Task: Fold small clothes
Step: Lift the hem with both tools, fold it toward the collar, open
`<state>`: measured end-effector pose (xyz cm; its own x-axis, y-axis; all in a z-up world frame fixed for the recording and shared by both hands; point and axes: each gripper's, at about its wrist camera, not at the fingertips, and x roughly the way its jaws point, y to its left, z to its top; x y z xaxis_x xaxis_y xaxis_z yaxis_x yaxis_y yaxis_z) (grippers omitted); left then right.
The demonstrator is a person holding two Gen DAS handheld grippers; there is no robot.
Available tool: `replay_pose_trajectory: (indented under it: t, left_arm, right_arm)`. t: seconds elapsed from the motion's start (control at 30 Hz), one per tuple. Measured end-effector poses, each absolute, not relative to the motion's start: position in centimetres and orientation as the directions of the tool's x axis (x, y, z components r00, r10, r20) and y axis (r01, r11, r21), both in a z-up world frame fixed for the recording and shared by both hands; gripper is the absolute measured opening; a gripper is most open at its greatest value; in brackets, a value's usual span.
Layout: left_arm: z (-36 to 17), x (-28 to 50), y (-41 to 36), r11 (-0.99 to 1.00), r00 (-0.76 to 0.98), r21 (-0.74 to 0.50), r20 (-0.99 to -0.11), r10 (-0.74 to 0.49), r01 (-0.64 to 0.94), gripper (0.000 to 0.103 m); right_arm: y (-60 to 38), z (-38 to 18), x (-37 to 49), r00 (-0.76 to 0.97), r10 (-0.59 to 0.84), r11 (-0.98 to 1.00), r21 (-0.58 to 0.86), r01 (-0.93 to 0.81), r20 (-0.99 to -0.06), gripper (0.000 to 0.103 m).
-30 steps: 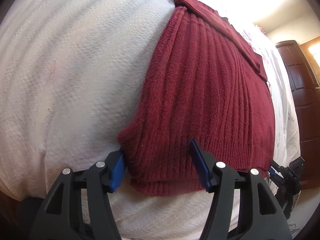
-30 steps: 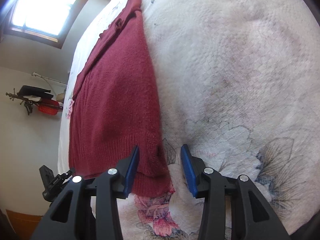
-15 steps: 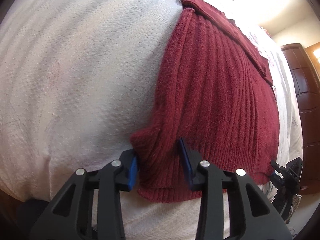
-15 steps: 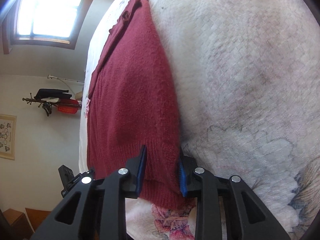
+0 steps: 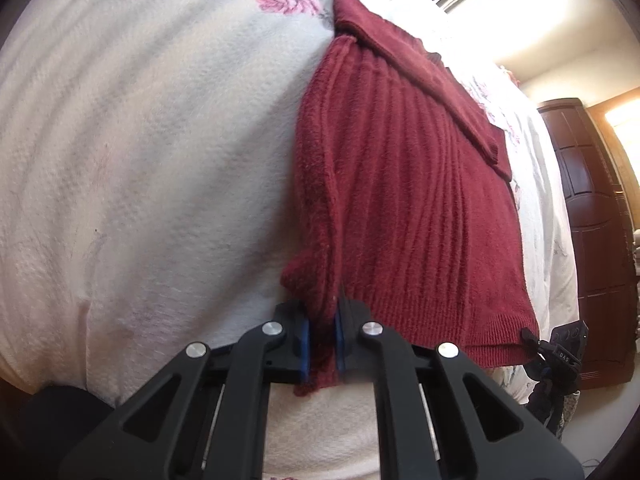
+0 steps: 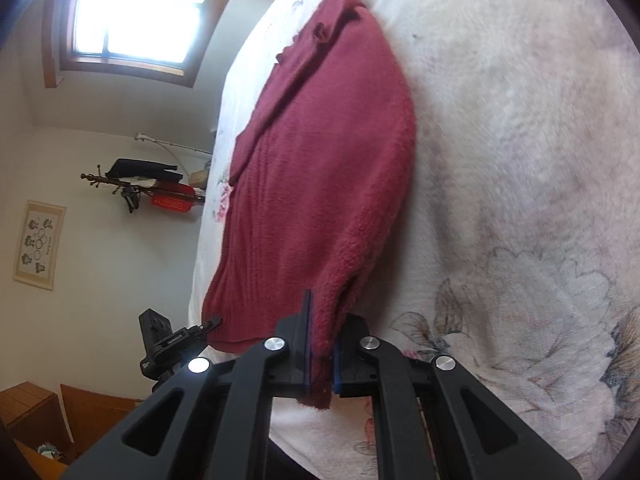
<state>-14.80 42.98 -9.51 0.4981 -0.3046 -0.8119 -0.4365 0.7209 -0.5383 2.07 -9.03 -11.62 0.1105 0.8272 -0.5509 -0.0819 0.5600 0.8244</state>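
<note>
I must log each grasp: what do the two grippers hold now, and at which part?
Both hold the red sweater. The left gripper pinches its hem at the near left corner; the right gripper pinches the hem at the near right corner.

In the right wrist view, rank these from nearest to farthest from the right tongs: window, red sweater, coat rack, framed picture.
1. Red sweater: its hem corner is pinched in the right tongs.
2. Coat rack: on the wall to the left, beyond the bed.
3. Framed picture: far left on that wall; too close to call against the rack.
4. Window: top left, farthest.
</note>
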Motion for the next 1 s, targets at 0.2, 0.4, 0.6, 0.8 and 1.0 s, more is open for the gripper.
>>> replay_pose_trajectory:
  t: [0.2, 0.4, 0.6, 0.8, 1.0]
  left_arm:
    - [-5.3, -13.0, 43.9, 0.718, 0.590, -0.590, -0.746, -0.309, -0.369, 0.007]
    - [-3.0, -9.6, 45.3, 0.733, 0.624, -0.585, -0.728, -0.286, -0.347, 0.007]
    - [-2.8, -5.9, 47.2, 0.717, 0.642, -0.598, -0.715, -0.277, -0.358, 0.007]
    - [-4.5, -1.6, 48.7, 0.703, 0.631, -0.593, -0.730, -0.263, -0.393, 0.007]
    - [-7.5, 2.5, 49.9, 0.694, 0.596, -0.569, -0.764, -0.247, -0.441, 0.007]
  right_arm:
    - [-8.4, -7.7, 4.3, 0.149, 0.870, 0.488, 0.865, -0.116, -0.471, 0.007]
    - [-8.3, -4.6, 8.1, 0.184, 0.880, 0.464, 0.876, -0.134, -0.438, 0.007]
    - [-7.7, -3.7, 12.0, 0.194, 0.882, 0.456, 0.882, -0.121, -0.429, 0.007]
    - [-6.8, -5.1, 16.1, 0.192, 0.877, 0.458, 0.887, -0.060, -0.440, 0.007]
    - [-5.6, -7.7, 20.2, 0.177, 0.856, 0.493, 0.870, 0.006, -0.487, 0.007]
